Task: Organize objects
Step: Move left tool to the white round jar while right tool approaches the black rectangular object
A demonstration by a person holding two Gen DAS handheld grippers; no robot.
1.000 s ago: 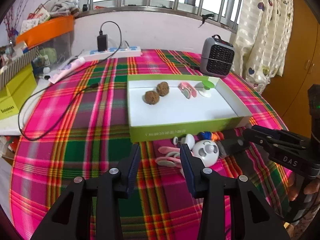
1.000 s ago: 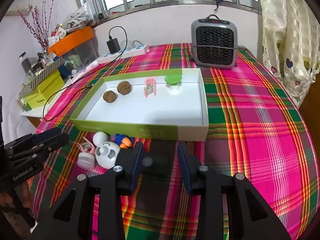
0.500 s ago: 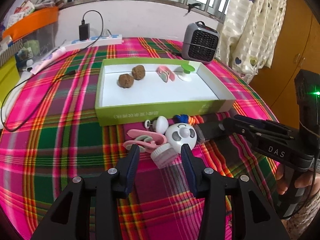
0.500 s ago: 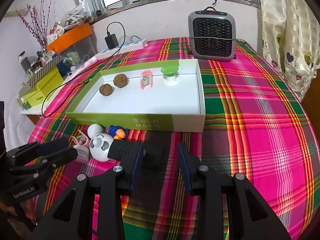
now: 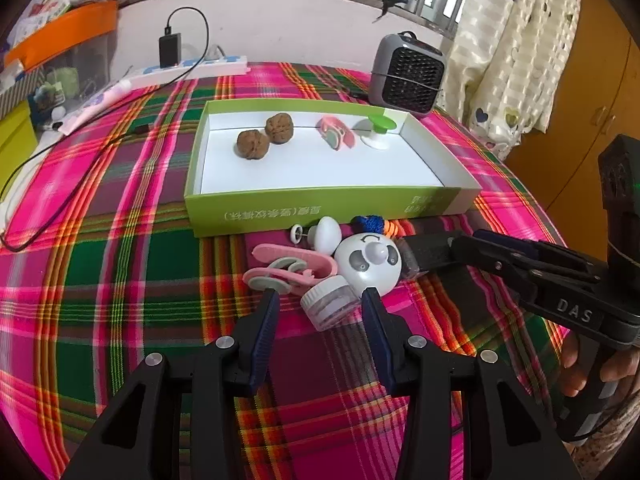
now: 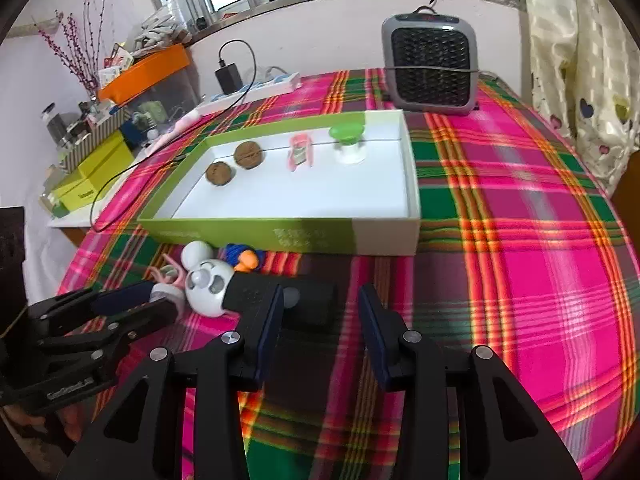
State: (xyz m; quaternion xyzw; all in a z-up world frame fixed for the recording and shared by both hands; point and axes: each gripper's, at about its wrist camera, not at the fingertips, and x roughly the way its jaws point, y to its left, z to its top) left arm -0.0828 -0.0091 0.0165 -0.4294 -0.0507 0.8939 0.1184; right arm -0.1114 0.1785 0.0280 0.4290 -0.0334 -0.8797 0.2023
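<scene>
A green and white box (image 5: 320,212) (image 6: 384,236) holds two walnuts (image 5: 264,138), a pink clip (image 5: 336,136) and a green-capped white piece (image 5: 380,130). In front of it lies a small pile: a white panda-faced ball (image 5: 368,264) (image 6: 208,284), a pink clip (image 5: 288,268), a white knob (image 5: 326,234) and a blue and orange piece (image 6: 242,258). A small white-lidded jar (image 5: 328,306) sits between the tips of my left gripper (image 5: 321,300) (image 6: 160,300), pads not pressing. My right gripper (image 6: 320,300) (image 5: 460,246) is opening around a black block (image 6: 310,304); its right pad is clear of the block.
A grey fan heater (image 6: 430,68) stands behind the box. A power strip with a charger (image 5: 188,66) and its cable lie at the back left, by yellow boxes (image 6: 96,168) and an orange-lidded bin (image 6: 148,72). A curtain (image 5: 516,48) hangs at the right. The plaid cloth (image 6: 520,240) covers the table.
My left gripper has sunk toward the pile, and the jar now lies between its tips. My right gripper's jaws have widened a little around the black block.
</scene>
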